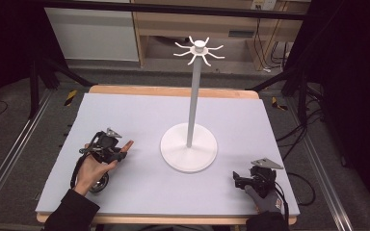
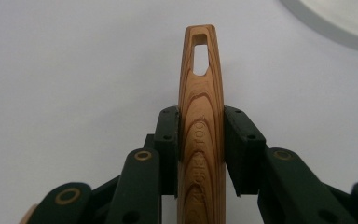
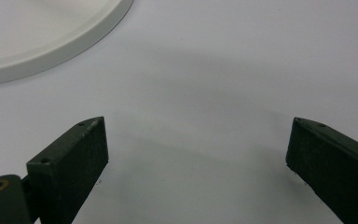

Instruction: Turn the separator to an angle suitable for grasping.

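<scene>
Left tool (image 2: 200, 149) clamping grained wooden handle (image 2: 200, 93), slotted tip

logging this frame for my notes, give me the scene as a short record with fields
surface: pale grey table top
stand: white stand with round base, tall pole and hooks at the top, middle of table
left gripper: shut on wooden utensil handle with hanging slot
utensil head: shiny, metal-looking, under the left hand
right gripper: open, holding nothing, low over the table, right of stand base
</scene>
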Available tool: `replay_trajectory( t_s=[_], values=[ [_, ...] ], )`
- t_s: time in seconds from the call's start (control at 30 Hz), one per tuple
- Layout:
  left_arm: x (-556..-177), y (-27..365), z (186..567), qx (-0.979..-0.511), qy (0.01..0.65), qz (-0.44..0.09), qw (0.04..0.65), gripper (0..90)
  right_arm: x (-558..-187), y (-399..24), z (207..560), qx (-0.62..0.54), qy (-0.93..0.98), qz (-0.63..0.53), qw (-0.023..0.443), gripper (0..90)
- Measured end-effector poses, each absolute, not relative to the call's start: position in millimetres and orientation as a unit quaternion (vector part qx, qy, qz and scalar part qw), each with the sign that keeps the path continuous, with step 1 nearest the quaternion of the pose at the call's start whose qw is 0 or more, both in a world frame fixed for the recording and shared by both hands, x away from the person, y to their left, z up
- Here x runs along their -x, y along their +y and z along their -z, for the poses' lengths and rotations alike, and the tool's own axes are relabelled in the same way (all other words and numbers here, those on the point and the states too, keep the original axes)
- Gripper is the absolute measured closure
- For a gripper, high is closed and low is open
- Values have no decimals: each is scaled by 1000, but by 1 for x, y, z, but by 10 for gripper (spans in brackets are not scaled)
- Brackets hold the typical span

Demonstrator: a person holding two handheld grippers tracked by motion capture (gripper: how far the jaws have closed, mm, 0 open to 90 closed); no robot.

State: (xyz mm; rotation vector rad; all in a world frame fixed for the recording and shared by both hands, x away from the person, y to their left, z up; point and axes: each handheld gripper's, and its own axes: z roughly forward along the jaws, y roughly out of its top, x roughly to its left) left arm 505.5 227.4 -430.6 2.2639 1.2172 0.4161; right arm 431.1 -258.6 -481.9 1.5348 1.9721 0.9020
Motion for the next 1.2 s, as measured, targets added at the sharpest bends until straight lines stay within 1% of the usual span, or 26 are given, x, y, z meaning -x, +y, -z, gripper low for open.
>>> replay_trajectory(
  t_s=[0.23, 0.37, 0.57, 0.73, 0.83, 1.2],
  values=[
    [-494, 232, 407, -826, 443, -171, 305, 680, -431, -259, 482, -560, 721, -329, 242, 60],
    [-483, 236, 390, -809, 439, -190, 343, 679, -431, -259, 481, -561, 718, -332, 244, 60],
    [-474, 237, 375, -794, 428, -209, 379, 680, -430, -259, 480, -559, 717, -335, 247, 59],
    [-468, 234, 368, -784, 422, -216, 401, 679, -431, -259, 481, -560, 716, -335, 247, 59],
    [-463, 235, 363, -770, 420, -223, 425, 679, -431, -259, 480, -559, 716, -334, 250, 59],
    [-450, 232, 345, -735, 410, -253, 477, 679, -431, -259, 479, -558, 714, -336, 256, 59]
  ],
)
